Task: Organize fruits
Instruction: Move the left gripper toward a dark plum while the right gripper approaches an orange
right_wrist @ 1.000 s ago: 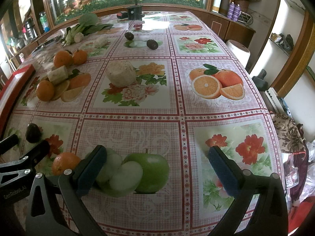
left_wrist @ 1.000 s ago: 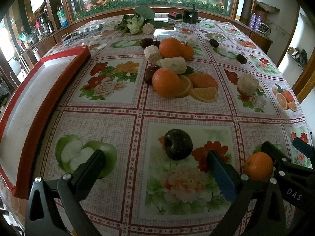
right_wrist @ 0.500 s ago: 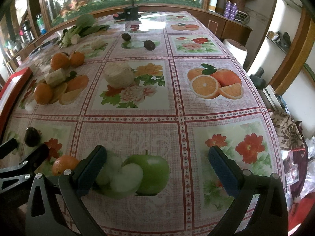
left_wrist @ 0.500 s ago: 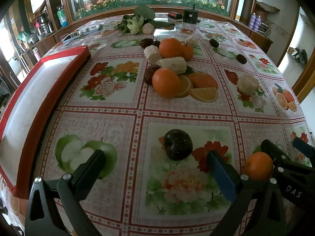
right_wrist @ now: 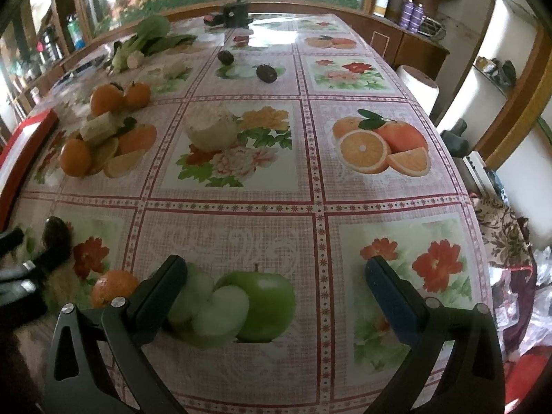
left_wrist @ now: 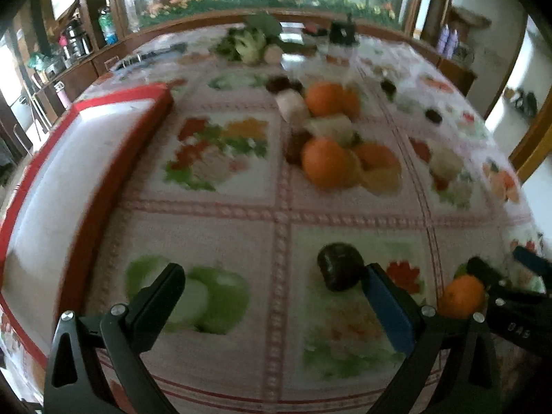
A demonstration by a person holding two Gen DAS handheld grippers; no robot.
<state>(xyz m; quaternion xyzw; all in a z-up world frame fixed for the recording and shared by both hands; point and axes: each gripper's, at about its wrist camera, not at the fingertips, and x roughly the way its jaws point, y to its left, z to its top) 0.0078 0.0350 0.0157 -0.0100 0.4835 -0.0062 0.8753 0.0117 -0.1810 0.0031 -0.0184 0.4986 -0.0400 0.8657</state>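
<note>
A dark purple round fruit lies on the patterned tablecloth just ahead of my left gripper, which is open and empty. A small orange rests to its right, close to the other gripper. My right gripper is open too, hovering over a printed green apple; the same small orange and the dark fruit lie to its left. Further back sits a heap of oranges with pale peeled chunks. A red-rimmed white tray lies at the left.
A pale peeled round piece and two dark fruits lie mid-table. Leafy greens and a black device are at the far end. The table edge drops off at the right toward shelves and a patterned cloth.
The left wrist view has shifted and blurred: the left gripper moved to the left, so the dark fruit now sits by its right finger. The right gripper has drifted slightly.
</note>
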